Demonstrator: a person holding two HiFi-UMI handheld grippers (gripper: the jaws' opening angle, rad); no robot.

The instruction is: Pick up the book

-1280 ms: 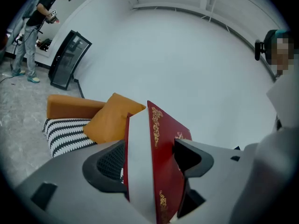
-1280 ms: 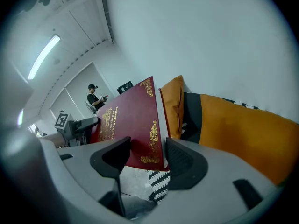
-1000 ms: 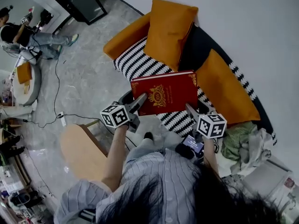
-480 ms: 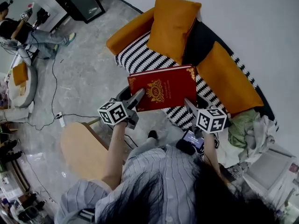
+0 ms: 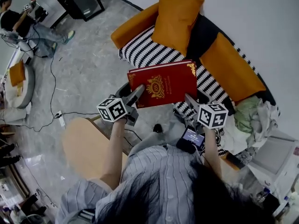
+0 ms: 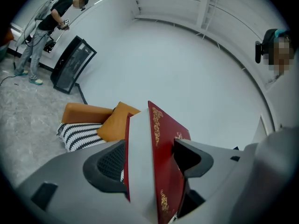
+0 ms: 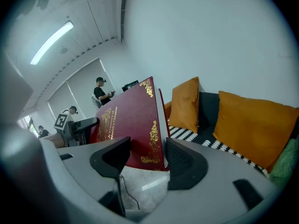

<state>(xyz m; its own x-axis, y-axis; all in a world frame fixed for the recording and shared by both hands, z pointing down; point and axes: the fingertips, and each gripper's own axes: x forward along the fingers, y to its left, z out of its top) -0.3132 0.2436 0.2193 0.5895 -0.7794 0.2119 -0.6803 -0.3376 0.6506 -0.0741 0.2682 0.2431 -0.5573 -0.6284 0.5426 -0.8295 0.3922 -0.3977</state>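
**Red book (image 5: 163,84) held above the sofa (image 5: 145,55)**

The left claw (image 5: 139,93) and right claw (image 5: 188,99) each clamp one near corner of it. The hard cover looks stiff and rather heavy, so grips on both edges suit.

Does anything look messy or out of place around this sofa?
Yes. A crumpled pile of cloth is heaped at the sofa's right end, untidy next to the orange cushions. A cable trails loose across the floor. The book itself looks fine, clamped by the left gripper and right gripper.
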